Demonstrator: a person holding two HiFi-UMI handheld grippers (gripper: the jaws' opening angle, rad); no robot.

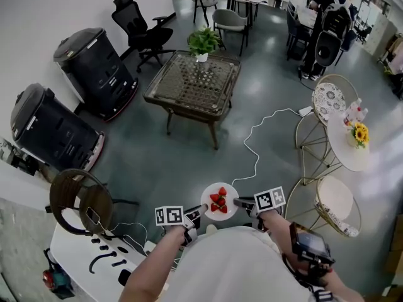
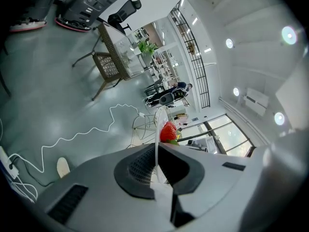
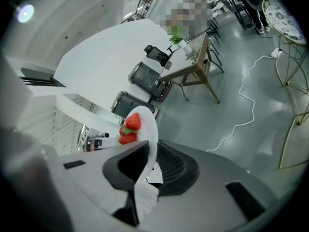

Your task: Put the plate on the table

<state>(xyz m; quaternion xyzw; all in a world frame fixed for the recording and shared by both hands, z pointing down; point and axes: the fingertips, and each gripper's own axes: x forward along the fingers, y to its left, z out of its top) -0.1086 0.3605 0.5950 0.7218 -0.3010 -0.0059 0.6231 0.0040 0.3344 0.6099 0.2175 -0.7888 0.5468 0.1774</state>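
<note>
Plate [image 1: 208, 203] edges lie hidden between both clamped jaws.

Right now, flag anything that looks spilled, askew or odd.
Nothing has spilled: the plate is held at opposite rims by the left gripper and right gripper, with the strawberries on it. The one oddity is a white cable snaking loose across the floor before the wicker table, a likely trip hazard.

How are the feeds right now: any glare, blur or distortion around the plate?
Head view: sharp and evenly lit, the plate clear between the left tool and right tool. Left gripper view: strong fisheye, dark corners, ceiling lights flare, plate edge-on but crisp. Right gripper view: same fisheye; plate rim bright, strawberries sharp.
</note>
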